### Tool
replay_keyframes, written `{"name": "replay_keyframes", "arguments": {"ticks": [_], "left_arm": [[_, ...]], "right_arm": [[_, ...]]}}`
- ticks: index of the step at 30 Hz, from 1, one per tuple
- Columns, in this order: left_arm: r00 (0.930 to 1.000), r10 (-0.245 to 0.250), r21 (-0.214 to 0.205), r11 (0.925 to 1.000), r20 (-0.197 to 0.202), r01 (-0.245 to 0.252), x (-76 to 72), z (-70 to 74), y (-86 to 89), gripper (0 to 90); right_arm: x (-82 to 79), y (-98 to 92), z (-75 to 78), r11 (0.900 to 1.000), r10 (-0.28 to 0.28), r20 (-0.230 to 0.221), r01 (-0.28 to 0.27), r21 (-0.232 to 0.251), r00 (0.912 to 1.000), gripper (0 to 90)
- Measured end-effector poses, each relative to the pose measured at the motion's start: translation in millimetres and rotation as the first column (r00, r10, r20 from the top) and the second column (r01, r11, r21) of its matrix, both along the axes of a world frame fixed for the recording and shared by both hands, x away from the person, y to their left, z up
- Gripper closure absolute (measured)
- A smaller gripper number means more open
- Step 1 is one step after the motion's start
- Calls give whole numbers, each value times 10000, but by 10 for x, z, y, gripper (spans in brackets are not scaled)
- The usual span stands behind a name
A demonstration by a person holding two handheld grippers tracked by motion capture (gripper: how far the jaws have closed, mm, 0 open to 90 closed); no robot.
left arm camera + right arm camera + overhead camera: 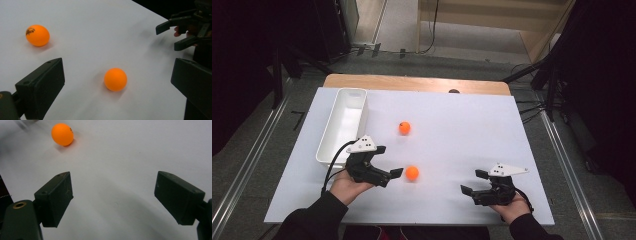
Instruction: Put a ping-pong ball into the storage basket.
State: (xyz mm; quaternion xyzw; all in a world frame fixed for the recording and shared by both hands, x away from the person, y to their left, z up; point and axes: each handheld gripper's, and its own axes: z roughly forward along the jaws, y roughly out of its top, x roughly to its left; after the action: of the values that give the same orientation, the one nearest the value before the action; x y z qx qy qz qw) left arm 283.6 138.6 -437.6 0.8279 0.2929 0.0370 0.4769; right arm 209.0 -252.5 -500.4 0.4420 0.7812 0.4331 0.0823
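Since the white bin (343,125) at the far left of the table (472,130) looks empty as far as I can see into it, I judge nothing is sorted yet: both orange balls are out on the table. My left hand-held gripper (388,165) sits just right of the bin's near end, jaws spread wide, nothing between them in the high view. In the left gripper view the near ball (115,79) lies on the table ahead, framed between the two jaws but clear of both pads, so no grip. From above that near ball (412,172) is just beside my left jaw tip. The far ball (404,127), with a dark print mark on it, rests further up the table, near the bin's long side, well apart from either gripper; it's also in the left gripper view (37,35). My right hand-held gripper (472,182) sits at the near right of the table, jaws wide, holding nothing, well apart from both balls. My guess at the job: balls into the bin. Left to do: close on the near ball, carry it over the rim, drop, then repeat for the far ball.
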Motion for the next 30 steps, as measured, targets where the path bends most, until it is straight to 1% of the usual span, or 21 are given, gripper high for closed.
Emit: {"name": "replay_keyframes", "arguments": {"ticks": [3,6,9,13,18,19,20,21,22,23,25,28,30], "left_arm": [[9999,19,-63,10000,106,-18,47,32,-44,0],[9997,61,-26,10000,239,-61,93,53,-93,0],[9998,90,-79,9999,184,-89,140,49,-139,0],[9996,139,150,9998,249,-143,176,19,-205,0],[9993,294,-43,9996,211,-293,199,-14,-257,0],[9992,321,-88,9995,223,-319,206,-24,-293,0],[9992,321,-88,9995,223,-319,206,-24,-293,0],[9991,287,-59,9996,304,-285,209,-35,-320,0],[9990,298,-59,9995,333,-296,210,-41,-336,0],[9989,293,-170,9994,355,-287,212,-56,-379,0],[9990,256,-228,9994,371,-248,212,-65,-398,0],[9981,161,-197,9997,597,-149,203,-92,-443,0],[9981,135,-263,9996,608,-119,196,-112,-465,0]], "right_arm": [[2,-5,0,10000,-26,13,26,4,10000,136],[-1,-4,-2,10000,-33,-16,33,19,10000,137],[3,-4,-5,10000,0,-6,0,-1,10000,137],[5,-1,-3,10000,9,-53,-9,9,10000,136],[4,1,-2,10000,-5,-99,5,18,10000,136],[7,0,-2,10000,7,-34,-7,-12,10000,136],[7,0,-2,10000,7,-34,-7,-12,10000,136],[3,6,2,10000,4,-104,-4,8,9999,136],[4,9,1,10000,-5,-83,5,-6,10000,136],[11,12,-7,10000,6,6,-5,-36,10000,136],[12,16,-9,10000,40,-45,-40,-45,10000,136],[11,18,-9,10000,-15,-6,15,-62,10000,136],[12,15,-6,10000,-32,-29,32,-49,10000,136]]}}
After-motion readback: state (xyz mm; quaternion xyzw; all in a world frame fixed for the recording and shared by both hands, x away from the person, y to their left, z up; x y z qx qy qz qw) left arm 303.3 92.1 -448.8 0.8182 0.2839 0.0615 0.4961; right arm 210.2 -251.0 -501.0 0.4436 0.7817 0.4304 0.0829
